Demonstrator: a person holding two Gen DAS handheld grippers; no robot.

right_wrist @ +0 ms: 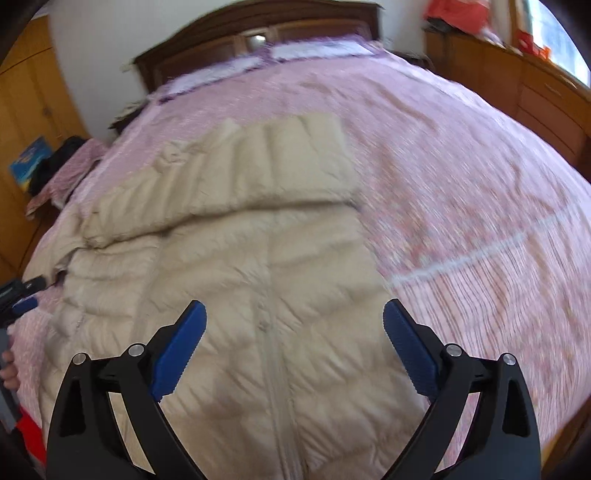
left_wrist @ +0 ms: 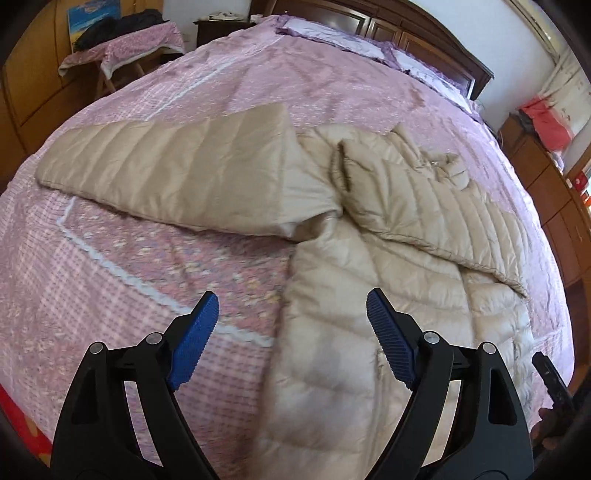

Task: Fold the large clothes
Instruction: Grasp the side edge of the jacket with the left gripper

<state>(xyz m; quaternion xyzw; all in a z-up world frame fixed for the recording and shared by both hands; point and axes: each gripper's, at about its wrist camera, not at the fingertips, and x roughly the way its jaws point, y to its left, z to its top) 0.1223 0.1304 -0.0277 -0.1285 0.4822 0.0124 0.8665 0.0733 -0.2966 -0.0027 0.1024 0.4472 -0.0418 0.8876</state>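
A large beige quilted down coat (left_wrist: pixel 369 295) lies flat on the pink bed. One sleeve (left_wrist: pixel 166 177) stretches out to the left in the left wrist view; the other is folded across the chest (left_wrist: pixel 443 206). My left gripper (left_wrist: pixel 291 306) is open and empty, above the coat's left edge. In the right wrist view the coat (right_wrist: pixel 258 258) lies zipper up, with the folded sleeve (right_wrist: pixel 258 162) across its upper part. My right gripper (right_wrist: pixel 293 314) is open and empty above the zipper near the hem. The left gripper's tip (right_wrist: pixel 26 295) shows at the far left.
The bed has a pink patterned cover (left_wrist: pixel 110 277) (right_wrist: pixel 461 184), pillows and a dark wooden headboard (right_wrist: pixel 258 33) at the far end. A small table with dark clothes (left_wrist: pixel 122 44) stands beside the bed. Wooden cabinets (right_wrist: pixel 517 81) line the right wall.
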